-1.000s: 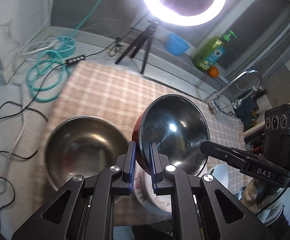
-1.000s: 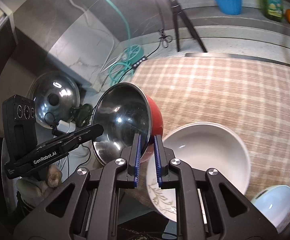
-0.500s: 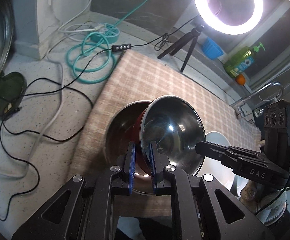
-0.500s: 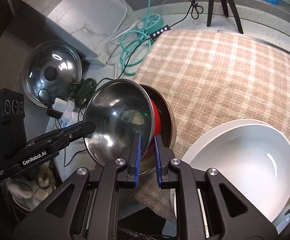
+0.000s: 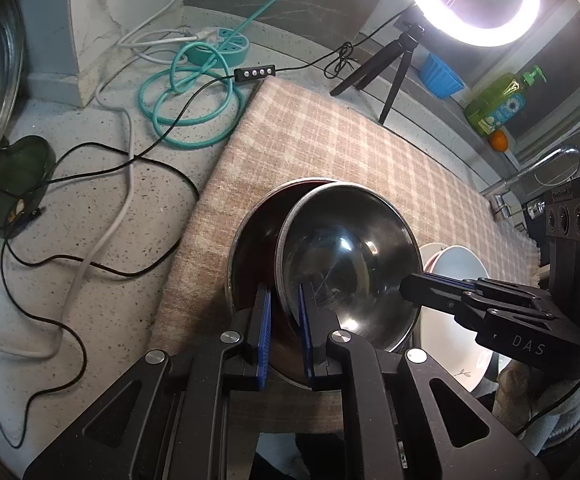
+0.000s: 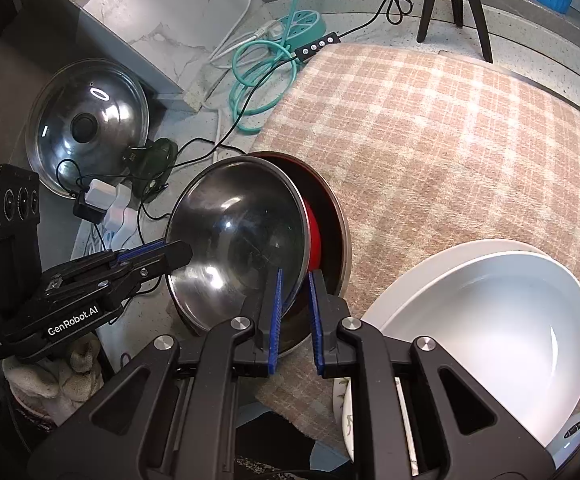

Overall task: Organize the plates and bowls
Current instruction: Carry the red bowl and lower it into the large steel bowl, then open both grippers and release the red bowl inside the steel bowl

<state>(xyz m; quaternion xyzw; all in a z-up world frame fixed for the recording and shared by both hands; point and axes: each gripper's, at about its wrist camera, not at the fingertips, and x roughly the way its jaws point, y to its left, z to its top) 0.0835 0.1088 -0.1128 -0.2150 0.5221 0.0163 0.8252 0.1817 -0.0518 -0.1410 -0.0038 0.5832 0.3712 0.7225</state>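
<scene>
A red-sided steel bowl point(image 5: 346, 264) point(image 6: 238, 240) sits tilted inside a larger steel bowl point(image 5: 254, 248) point(image 6: 336, 232) on the plaid cloth. My left gripper point(image 5: 284, 308) straddles the red bowl's near rim, its jaws slightly apart around it. My right gripper point(image 6: 293, 284) straddles the opposite rim, its jaws also a little apart. Each gripper shows in the other's view, the right one point(image 5: 430, 284) and the left one point(image 6: 162, 252). A white bowl point(image 6: 490, 320) rests in a white plate point(image 6: 402, 292) at the right.
The plaid cloth point(image 6: 450, 128) covers the counter. Teal and black cables point(image 5: 186, 92) and a steel lid point(image 6: 86, 124) lie on the left. A ring light on a tripod point(image 5: 394, 56), a blue tub point(image 5: 442, 76), a soap bottle point(image 5: 498, 100) and a tap point(image 5: 538, 168) stand behind.
Both grippers carried the red bowl left and lowered it into the larger steel bowl. The jaws of both have eased apart on its rim.
</scene>
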